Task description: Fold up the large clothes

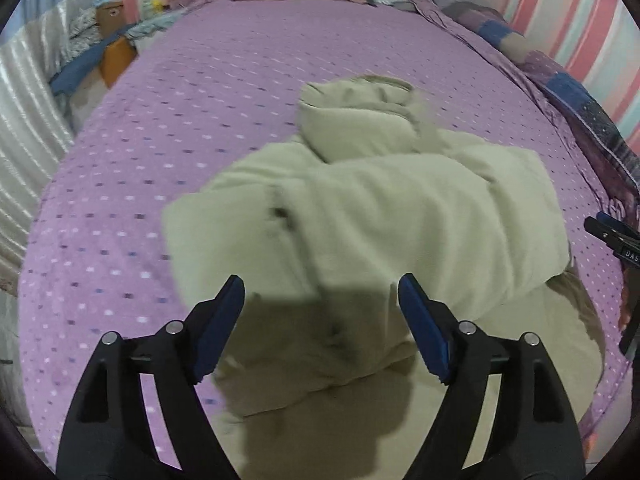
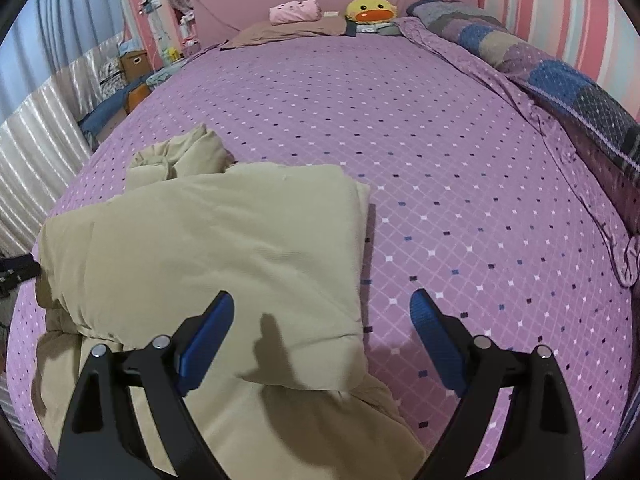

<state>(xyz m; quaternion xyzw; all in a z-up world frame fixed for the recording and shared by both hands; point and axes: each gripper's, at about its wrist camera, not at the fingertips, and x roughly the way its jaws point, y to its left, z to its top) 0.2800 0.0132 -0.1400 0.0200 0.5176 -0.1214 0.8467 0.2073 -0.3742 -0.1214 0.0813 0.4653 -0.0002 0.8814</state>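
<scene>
A large beige padded jacket (image 1: 360,216) lies partly folded on the purple dotted bed (image 1: 180,112), its hood (image 1: 356,120) pointing toward the headboard. My left gripper (image 1: 320,300) is open and empty, hovering just above the jacket's near part. In the right wrist view the jacket (image 2: 216,248) fills the lower left. My right gripper (image 2: 322,320) is open and empty above the jacket's right edge, one finger (image 2: 208,336) over the fabric, the other over the bedspread (image 2: 460,200). The right gripper's tip also shows in the left wrist view (image 1: 612,232).
At the headboard lie a brown pillow (image 2: 288,28), a pink roll (image 2: 296,10) and a yellow duck plush (image 2: 370,10). A patchwork blanket (image 2: 560,76) runs along the bed's right side. Boxes and clutter (image 2: 124,68) stand left of the bed by curtains.
</scene>
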